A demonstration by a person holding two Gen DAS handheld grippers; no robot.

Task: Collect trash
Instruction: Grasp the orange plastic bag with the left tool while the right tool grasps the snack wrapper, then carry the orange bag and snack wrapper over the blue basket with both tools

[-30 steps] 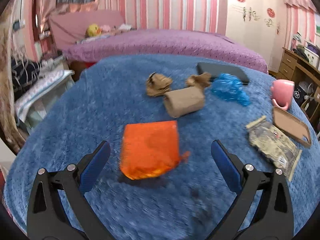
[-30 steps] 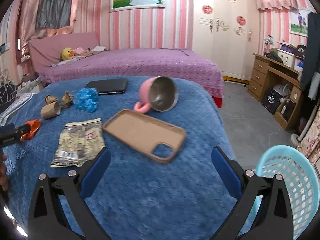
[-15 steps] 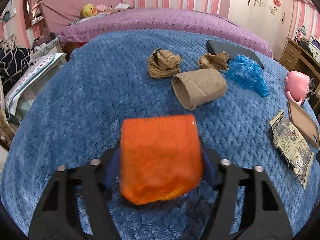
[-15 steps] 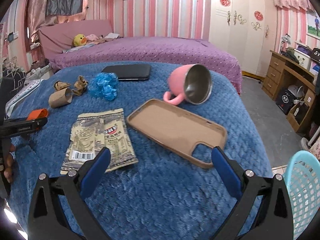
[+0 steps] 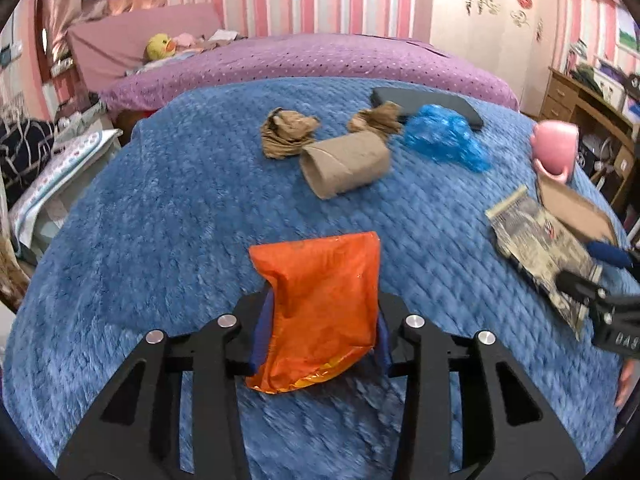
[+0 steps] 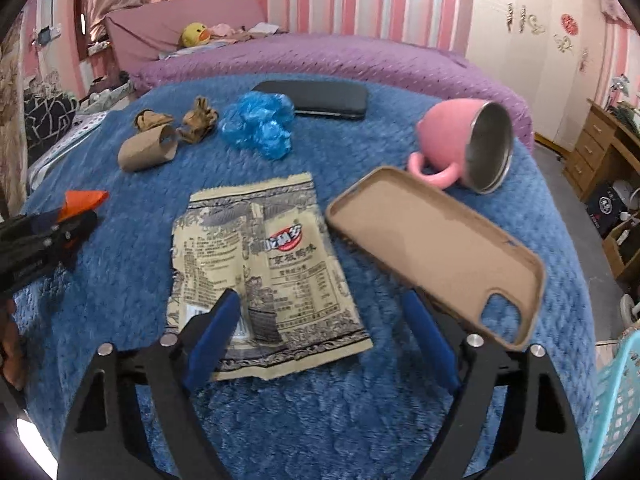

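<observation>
Here the left gripper (image 5: 320, 328) has just been closing, and its blue pads now pinch the crinkled orange foil wrapper (image 5: 320, 304) from both sides; the wrapper stands up between them above the fuzzy blue blanket (image 5: 160, 220). Ahead of that gripper lie a brown cardboard tube (image 5: 346, 166) on its side, two crumpled brown paper wads (image 5: 288, 136) just behind it, and a crumpled blue plastic bag (image 5: 444, 142) to the right of the tube, touching a flat black case (image 5: 428, 104).

The right gripper (image 6: 320, 328) has also just been closing but its jaws stand well spread, with the near edge of a flat beige printed snack packet (image 6: 264, 264) lying between them; the left pad overlaps the packet in the view, and contact cannot be told. Just right of the packet a tan phone case (image 6: 436, 252) lies open side up, its near corner beside the right pad, and beyond it a pink mug (image 6: 460, 144) lies tipped on its side.

Only the right wrist view shows the mug's metal inside and the light-blue plastic basket (image 6: 616, 400) at its lower right edge, off the blanket. It catches the orange wrapper only as a corner at far left. Only the left wrist view shows the full grip on the wrapper; there the right gripper appears blurred at the right edge, over the packet.
</observation>
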